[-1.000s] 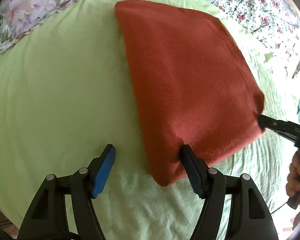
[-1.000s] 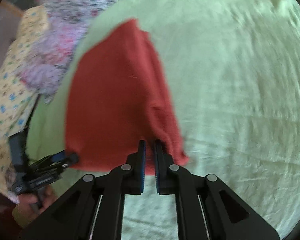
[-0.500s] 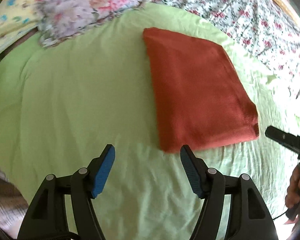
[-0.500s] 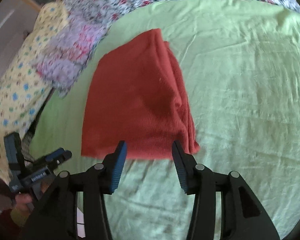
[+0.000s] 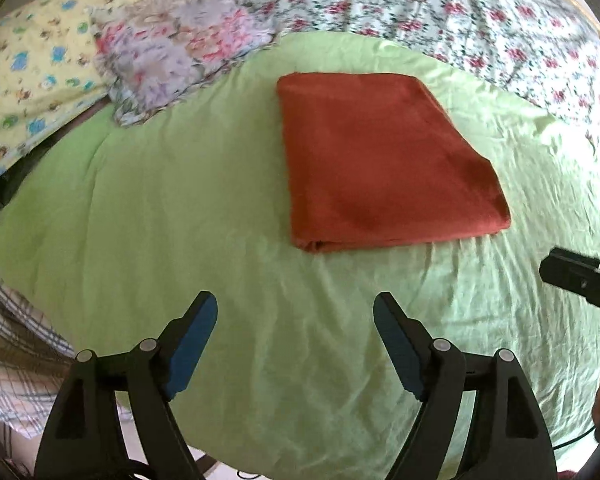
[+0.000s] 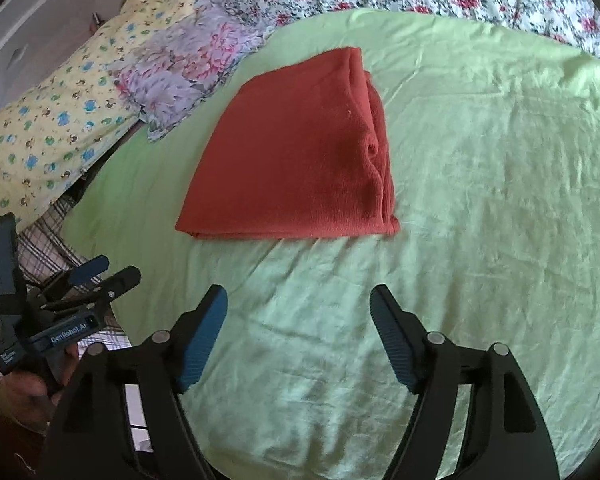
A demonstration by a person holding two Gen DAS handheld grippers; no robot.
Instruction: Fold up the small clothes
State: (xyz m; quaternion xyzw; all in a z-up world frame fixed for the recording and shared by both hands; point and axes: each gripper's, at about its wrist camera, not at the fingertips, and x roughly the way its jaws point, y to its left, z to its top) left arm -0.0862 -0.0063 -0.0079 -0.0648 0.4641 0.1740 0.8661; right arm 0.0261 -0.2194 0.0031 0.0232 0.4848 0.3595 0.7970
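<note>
Both tools off the work, over the bed. Folded red cloth (image 5: 384, 160) lies flat on the green sheet (image 5: 180, 200), ahead of both grippers and clear of them, a strip of bare sheet between its near edge and the fingertips.

Left gripper (image 5: 296, 312): jaws stand wide apart, have just been opening further, nothing between them but sheet. Right gripper (image 6: 298, 304): jaws also wide, have just been opening, nothing between the pads. In the left wrist view the right tool shows as a black tip at the right edge, beside the cloth's near right corner but apart from it.

Surroundings: beyond the cloth and to its left, a pale floral pillow (image 5: 172, 48) overlaps the sheet's far edge; past that a yellow patterned pillow (image 6: 60, 112). A floral bedspread (image 5: 480, 12) runs behind and to the right of the cloth. Checked fabric (image 5: 12, 344) lies at the sheet's near left edge, next to the left tool.

Cloth's right side shows stacked layers with a small pucker; left side is a smooth fold. Open sheet, lightly wrinkled, extends right of the cloth and under both tools.
</note>
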